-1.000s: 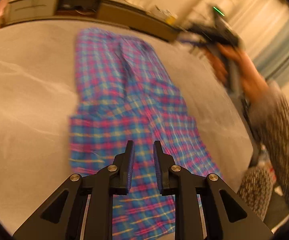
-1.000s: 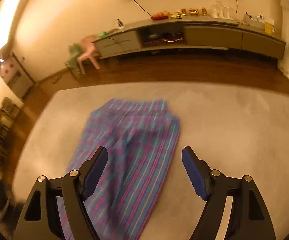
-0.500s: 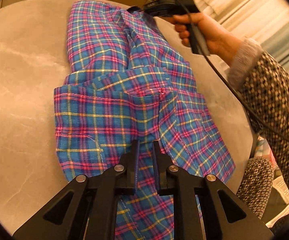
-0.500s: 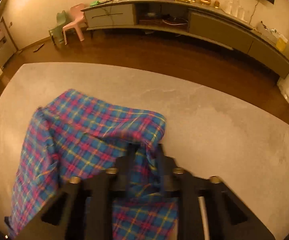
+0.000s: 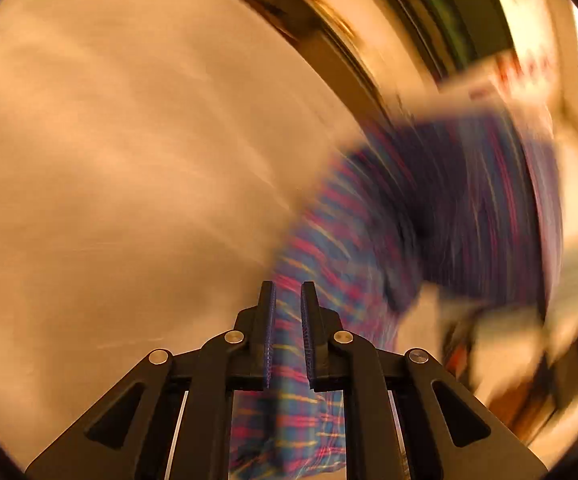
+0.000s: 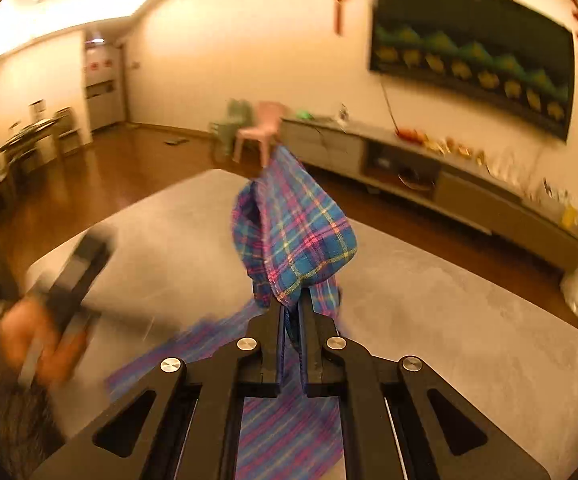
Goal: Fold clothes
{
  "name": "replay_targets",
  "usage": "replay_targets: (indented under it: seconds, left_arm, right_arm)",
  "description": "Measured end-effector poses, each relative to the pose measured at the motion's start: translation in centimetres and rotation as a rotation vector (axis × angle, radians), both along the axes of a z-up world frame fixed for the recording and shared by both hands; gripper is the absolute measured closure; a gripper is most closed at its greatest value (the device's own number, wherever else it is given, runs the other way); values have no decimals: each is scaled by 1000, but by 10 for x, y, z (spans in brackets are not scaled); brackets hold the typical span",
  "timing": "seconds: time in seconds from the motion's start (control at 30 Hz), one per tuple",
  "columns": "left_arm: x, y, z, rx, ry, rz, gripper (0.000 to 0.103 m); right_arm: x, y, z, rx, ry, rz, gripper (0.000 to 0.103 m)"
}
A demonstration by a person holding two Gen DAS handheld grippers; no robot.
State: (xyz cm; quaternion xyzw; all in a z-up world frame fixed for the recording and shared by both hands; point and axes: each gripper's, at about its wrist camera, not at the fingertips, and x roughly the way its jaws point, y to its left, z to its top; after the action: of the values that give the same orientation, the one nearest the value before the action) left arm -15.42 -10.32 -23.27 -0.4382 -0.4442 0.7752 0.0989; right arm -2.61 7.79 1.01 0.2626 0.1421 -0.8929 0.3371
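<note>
Blue, pink and yellow plaid trousers [image 6: 301, 236] are lifted off the grey table [image 6: 449, 312]. My right gripper [image 6: 292, 304] is shut on their cloth, and a bunch of it stands up above the fingertips while the rest trails down to the table. In the left wrist view the plaid trousers [image 5: 429, 216] are motion-blurred and stretch up to the right. My left gripper [image 5: 288, 292] is shut on the cloth that runs between its fingers. A blurred hand [image 6: 41, 340] holding the other gripper shows at the left of the right wrist view.
A long low cabinet [image 6: 429, 176] with small items on top runs along the far wall under a dark wall panel [image 6: 473, 52]. A pink chair [image 6: 259, 132] stands on the wooden floor. The grey table edge [image 6: 129, 208] lies at the left.
Both grippers have risen with the trousers, which lay flat on the table before. The right gripper, open a second ago, shut on the cloth. The left view swings fast and blurs.
</note>
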Motion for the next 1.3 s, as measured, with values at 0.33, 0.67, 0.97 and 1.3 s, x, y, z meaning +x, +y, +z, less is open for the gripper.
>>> replay_targets:
  seconds: [0.33, 0.67, 0.97, 1.3]
  left_arm:
    - [40, 11, 25, -81, 81, -174, 72]
    - [38, 42, 62, -280, 223, -276, 42]
    - [63, 9, 99, -198, 234, -228, 100]
    - [69, 16, 60, -174, 91, -307, 100]
  right_arm:
    - [118, 52, -137, 217, -174, -168, 74]
    - [99, 49, -108, -13, -203, -187, 48]
    - [106, 10, -105, 29, -181, -73, 95]
    - [88, 40, -114, -43, -325, -161, 93]
